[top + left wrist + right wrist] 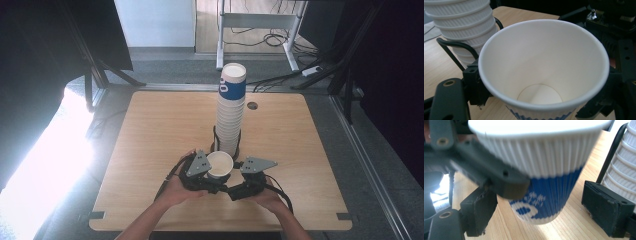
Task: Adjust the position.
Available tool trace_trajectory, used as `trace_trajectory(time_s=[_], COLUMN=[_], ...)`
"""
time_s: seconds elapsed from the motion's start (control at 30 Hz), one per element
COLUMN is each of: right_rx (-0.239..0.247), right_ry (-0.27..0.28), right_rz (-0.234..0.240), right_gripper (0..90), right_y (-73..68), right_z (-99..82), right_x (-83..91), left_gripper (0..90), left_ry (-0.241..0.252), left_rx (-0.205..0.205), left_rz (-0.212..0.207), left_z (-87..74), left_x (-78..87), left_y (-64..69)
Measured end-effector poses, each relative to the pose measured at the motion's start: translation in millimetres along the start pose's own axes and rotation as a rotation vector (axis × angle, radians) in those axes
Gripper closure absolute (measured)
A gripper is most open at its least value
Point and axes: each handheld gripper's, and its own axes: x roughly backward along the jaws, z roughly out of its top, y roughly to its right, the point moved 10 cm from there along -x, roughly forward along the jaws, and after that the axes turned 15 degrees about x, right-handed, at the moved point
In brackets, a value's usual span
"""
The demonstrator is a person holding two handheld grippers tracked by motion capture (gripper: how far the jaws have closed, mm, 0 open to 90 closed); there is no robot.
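Left gripper view: the left gripper [544, 100] is seen clamped on a single paper cup [544, 67], held upright with its mouth open. The right gripper [544, 215] is spread wide, its pads clear of the cup. The cup is held near the table's [150, 130] front edge, just before the tall cup stack [231, 110].

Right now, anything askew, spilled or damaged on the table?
Nothing spilled or damaged. The tall cup stack leans slightly at the top. The single cup is empty, undented, held upright by the left hand-held gripper.
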Motion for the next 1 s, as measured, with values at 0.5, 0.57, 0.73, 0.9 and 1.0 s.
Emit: trace_trajectory(time_s=[0.5, 0.57, 0.73, 0.9, 1.0], right_rx=[0.044, 0.056, 0.075, 0.066, 0.066], right_ry=[0.022, 0.031, 0.009, 0.002, 0.012], right_rz=[-0.016, -0.018, -0.029, -0.034, -0.038], right_gripper=[20.9, 24.0, 25.5, 25.9, 25.9], right_y=[-5.1, -6.2, -5.6, -2.5, -2.6], right_z=[0.2, 0.7, -2.8, -5.9, -4.2], right_x=[-6.2, -6.5, -7.1, -5.3, -4.5], left_gripper=[19.0, 18.7, 14.6, 12.1, 11.0], left_ry=[-0.035, -0.035, -0.029, 0.010, 0.027], left_rx=[-0.048, -0.046, -0.028, 0.011, 0.028], left_rz=[-0.027, -0.026, -0.042, -0.063, -0.070], left_z=[-2.3, -3.4, -4.8, 0.6, 2.1], left_x=[-2.9, -3.2, -2.1, 6.0, 11.6], left_y=[8.7, 8.2, 6.9, 4.3, 3.9])
